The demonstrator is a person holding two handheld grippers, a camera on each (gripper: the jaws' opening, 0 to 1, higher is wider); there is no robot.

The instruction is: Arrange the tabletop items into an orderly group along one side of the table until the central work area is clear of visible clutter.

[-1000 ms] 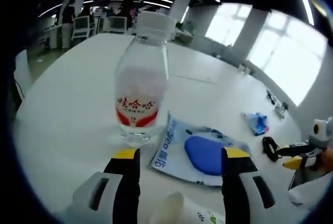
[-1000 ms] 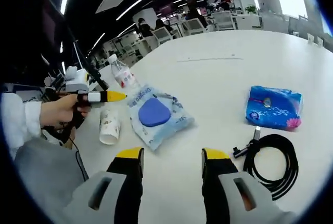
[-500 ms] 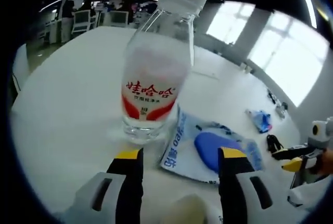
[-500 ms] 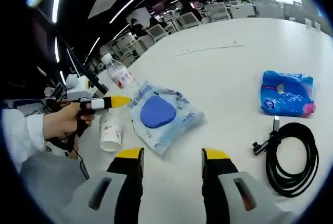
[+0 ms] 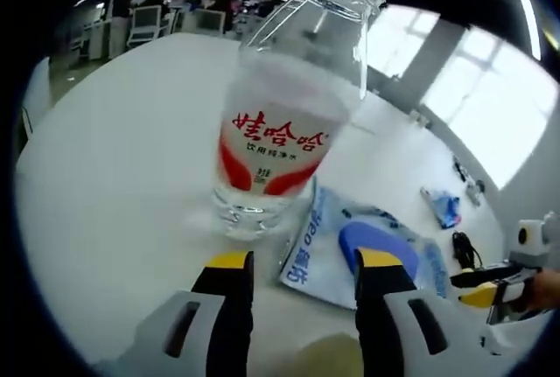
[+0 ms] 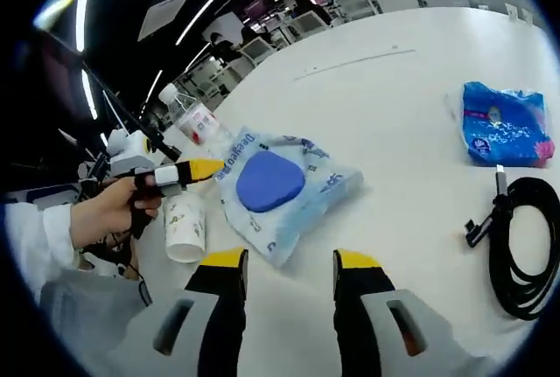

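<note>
Bottle beside blue-padded packet

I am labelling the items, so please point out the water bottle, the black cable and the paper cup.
water bottle (image 5: 273,145): left gripper view, on its red label.
black cable (image 6: 523,250): right gripper view, on its coiled loop.
paper cup (image 6: 185,228): right gripper view, on its printed side.

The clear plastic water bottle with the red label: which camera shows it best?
The left gripper view: the clear plastic water bottle with the red label stands large and close just beyond that view's tongs, its label printing readable. In the right gripper view it is small and far off, beside the blue-and-white packet.
</note>
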